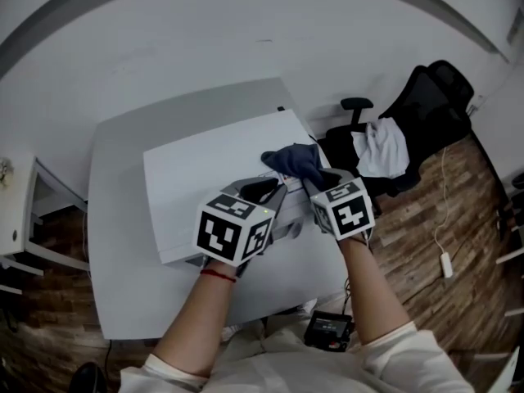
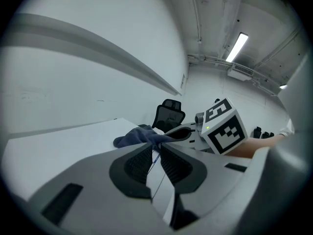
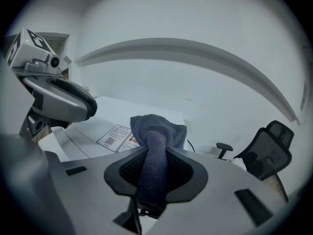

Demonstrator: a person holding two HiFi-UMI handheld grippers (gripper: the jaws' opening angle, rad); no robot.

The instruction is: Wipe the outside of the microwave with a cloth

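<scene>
Left gripper point(image 2: 155, 147) pinching dark cloth point(image 2: 136, 136) by its edge, right gripper point(image 2: 172, 132) beyond, office chair point(image 2: 168, 112) behind

cloth point(image 1: 295, 162) at the microwave's point(image 1: 205, 170) far right corner, microwave on the table point(image 1: 123, 244), chair point(image 1: 434, 105) right of the table.

1. Microwave point(image 1: 205, 178), on the surface point(image 1: 123, 244): its near right corner is covered by the left hand-held gripper point(image 1: 260, 188) and the right hand-held gripper point(image 1: 315, 178).
2. Cloth point(image 1: 296, 160): lower end is lost between the right hand-held gripper's pads.
3. Left hand-held gripper: jaws nearly together. Whether the tips pinch the cloth cannot be told.
4. Label point(image 3: 120, 137) on the microwave's top: print too small to read.
5. Chair point(image 1: 426, 113): seat partly covered by a white garment point(image 1: 381, 147).
6. Dark device point(image 1: 329, 331), below the surface's near edge: kind cannot be told.
</scene>
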